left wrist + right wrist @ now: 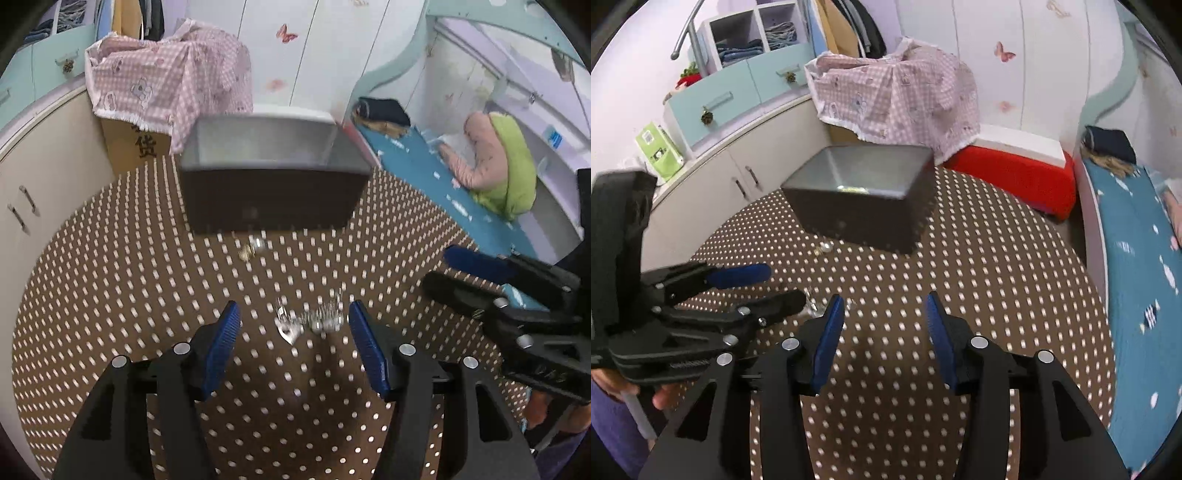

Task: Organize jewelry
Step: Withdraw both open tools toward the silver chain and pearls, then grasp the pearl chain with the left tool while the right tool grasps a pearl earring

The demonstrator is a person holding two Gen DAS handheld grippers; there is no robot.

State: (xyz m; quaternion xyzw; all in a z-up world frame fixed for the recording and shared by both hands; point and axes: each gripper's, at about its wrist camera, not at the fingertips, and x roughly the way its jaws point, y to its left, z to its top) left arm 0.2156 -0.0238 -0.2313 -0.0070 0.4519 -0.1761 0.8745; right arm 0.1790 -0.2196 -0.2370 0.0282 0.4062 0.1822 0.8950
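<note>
Left gripper [293, 325] hanging spread wide, silver jewelry piece [308, 321] lying between its blue pads, untouched, on the dotted brown tablecloth [110, 295]. Right gripper [884, 317] also gaping, nothing between. Farther on, small gold-and-silver pieces [253, 248] sitting just before the dark open box [273, 173].

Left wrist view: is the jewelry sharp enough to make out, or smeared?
Left wrist view: silver jewelry between the open left gripper is motion-smeared; box edges soft. Right wrist view: dots streak, jewelry mostly hidden behind the gripper.
</note>
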